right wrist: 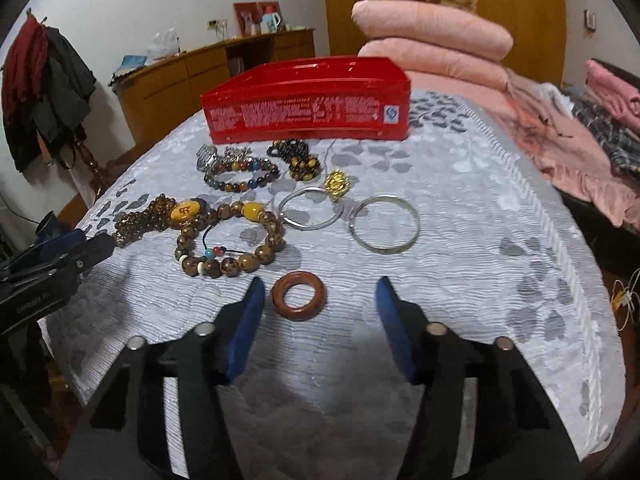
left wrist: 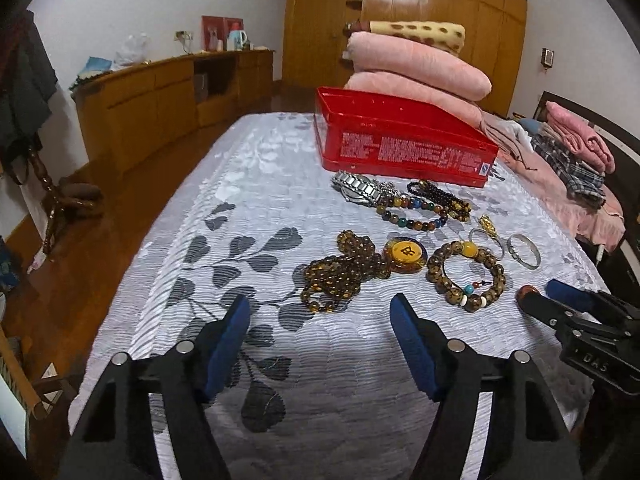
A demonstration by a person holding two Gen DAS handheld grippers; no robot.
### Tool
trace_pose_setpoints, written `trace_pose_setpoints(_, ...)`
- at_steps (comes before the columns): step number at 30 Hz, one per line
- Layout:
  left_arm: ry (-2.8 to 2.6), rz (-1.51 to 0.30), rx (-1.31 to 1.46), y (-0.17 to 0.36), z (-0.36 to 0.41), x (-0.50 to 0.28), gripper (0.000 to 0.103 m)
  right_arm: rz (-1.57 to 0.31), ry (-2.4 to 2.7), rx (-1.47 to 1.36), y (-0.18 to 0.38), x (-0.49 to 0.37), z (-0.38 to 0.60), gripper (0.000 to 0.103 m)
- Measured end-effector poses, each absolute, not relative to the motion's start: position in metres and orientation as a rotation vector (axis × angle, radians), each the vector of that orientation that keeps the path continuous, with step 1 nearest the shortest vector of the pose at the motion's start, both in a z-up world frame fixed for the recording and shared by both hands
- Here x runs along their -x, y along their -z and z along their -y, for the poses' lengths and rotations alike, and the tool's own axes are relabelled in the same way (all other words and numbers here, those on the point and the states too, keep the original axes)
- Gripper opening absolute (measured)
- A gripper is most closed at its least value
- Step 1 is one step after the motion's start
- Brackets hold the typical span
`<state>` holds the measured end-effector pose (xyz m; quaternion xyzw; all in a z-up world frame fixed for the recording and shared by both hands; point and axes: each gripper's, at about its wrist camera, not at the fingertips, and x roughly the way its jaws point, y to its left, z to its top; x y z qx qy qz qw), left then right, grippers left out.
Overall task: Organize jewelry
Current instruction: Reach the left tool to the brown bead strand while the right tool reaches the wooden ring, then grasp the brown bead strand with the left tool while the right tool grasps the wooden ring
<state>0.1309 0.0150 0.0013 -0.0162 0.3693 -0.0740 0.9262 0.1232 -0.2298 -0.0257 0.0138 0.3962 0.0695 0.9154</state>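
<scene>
Jewelry lies on a white leaf-patterned bedspread (left wrist: 248, 208) before an open red box (left wrist: 400, 136), which also shows in the right wrist view (right wrist: 308, 104). My left gripper (left wrist: 320, 312) is open and empty, just short of a brown bead necklace with a yellow pendant (left wrist: 352, 268). My right gripper (right wrist: 320, 300) is open, with a reddish-brown ring (right wrist: 299, 295) lying between its fingertips, nearer the left one. A brown bead bracelet (right wrist: 230, 240), two silver bangles (right wrist: 384, 224), a gold charm (right wrist: 337, 184), a multicoloured bracelet (right wrist: 240, 176), dark beads (right wrist: 298, 158) and a steel watch (left wrist: 360, 188) lie beyond.
Folded pink and spotted blankets (left wrist: 420, 64) are stacked behind the box. Crumpled clothes (right wrist: 580, 128) lie to the right. A wooden sideboard (left wrist: 160, 92) and wardrobe stand along the walls. The bed's left edge drops to a wooden floor (left wrist: 80, 248).
</scene>
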Motion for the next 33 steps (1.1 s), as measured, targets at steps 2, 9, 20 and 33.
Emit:
trace_pose_setpoints(2, 0.149, -0.764, 0.028, -0.001, -0.015, -0.136, 0.071, -0.824, -0.148, -0.013, 0.027, -0.125, 0.227, 0.045)
trace_pose_setpoints(9, 0.154, -0.784, 0.037, -0.002, -0.016, -0.154, 0.071, -0.842, -0.162, 0.025, 0.026, -0.133, 0.224, 0.028)
trace_pose_setpoints(20, 0.200, -0.836, 0.022, 0.002, -0.006, -0.184, 0.071, -0.844, -0.166, -0.025, 0.022, -0.145, 0.234, 0.028)
trace_pose_setpoints(33, 0.278, -0.855, 0.028, 0.007, 0.002, -0.184, 0.022, -0.848, -0.167, -0.051, 0.025, -0.150, 0.237, 0.028)
